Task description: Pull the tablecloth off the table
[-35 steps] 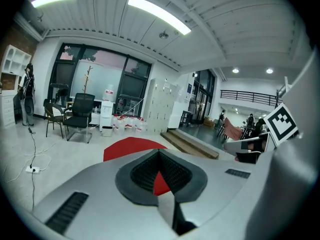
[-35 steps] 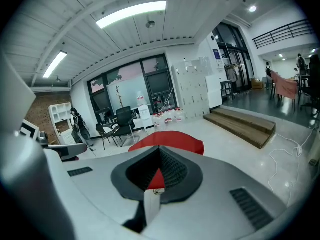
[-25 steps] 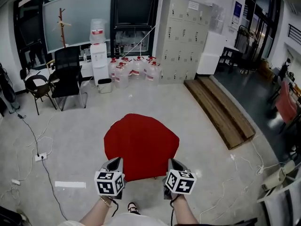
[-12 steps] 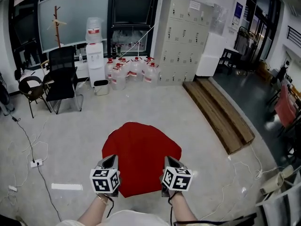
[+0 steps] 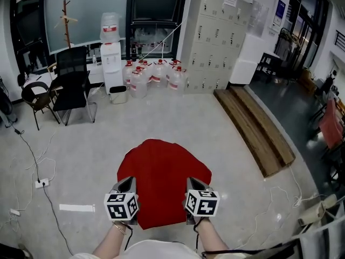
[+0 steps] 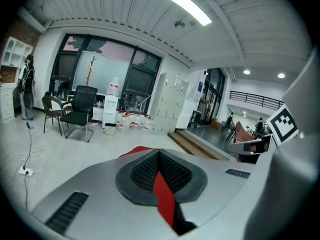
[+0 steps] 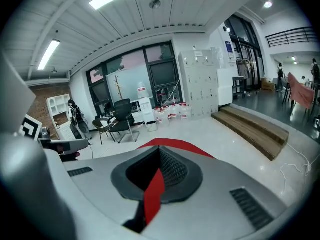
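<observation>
Red fabric, one tablecloth (image 5: 161, 171), spreads in a rounded shape ahead of the two claws. Pale floor (image 5: 81, 144) shows all round it, and what bears it is hidden beneath. The left claw (image 5: 128, 186) is clamped on the cloth's near edge, a red strip pinched between its closed jaws. The right claw (image 5: 192, 185) grips the same edge likewise, well apart from the left. Each carries one cube (image 5: 121, 205) of square black-and-white markers.

Farther back stand:
- one water dispenser (image 5: 112, 58) with one bottle on top
- a cluster of jugs (image 5: 153, 75) too crowded to count
- two dark chairs (image 5: 73, 82)
- one bank of grey lockers (image 5: 213, 42)
- one coat stand (image 5: 66, 15)
- one low wooden platform (image 5: 253, 125)

Red labels on the bottle and jugs are too small to read.
</observation>
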